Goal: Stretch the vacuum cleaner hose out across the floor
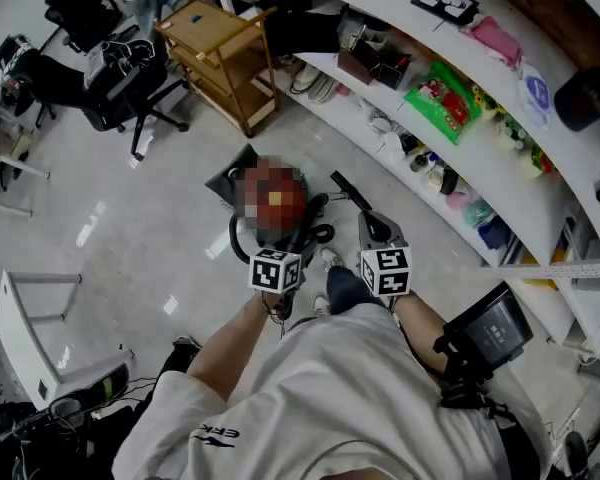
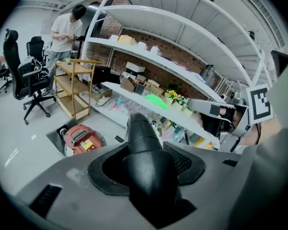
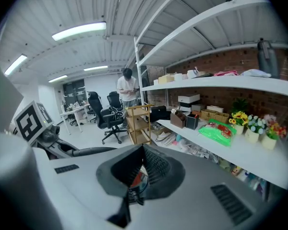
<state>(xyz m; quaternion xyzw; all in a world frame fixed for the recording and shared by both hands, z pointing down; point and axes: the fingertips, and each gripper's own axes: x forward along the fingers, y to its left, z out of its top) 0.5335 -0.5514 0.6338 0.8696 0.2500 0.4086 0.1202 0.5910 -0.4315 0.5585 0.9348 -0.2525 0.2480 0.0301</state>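
Your left tongs (image 2: 146,164) clamp the black hose (image 2: 138,126) near its end. Your right tongs (image 3: 141,169), just beside them, have their pads pinched together with nothing visible between. The rest of the hose lies coiled against the red vacuum cleaner (image 2: 81,139) on the floor ahead. The step likely goes best if you draw back low, in one steady line, so the coil pays out without dragging the canister. Its yellow label is too small to read, as is the print on the green packet (image 3: 216,131) on the shelf (image 3: 240,159).
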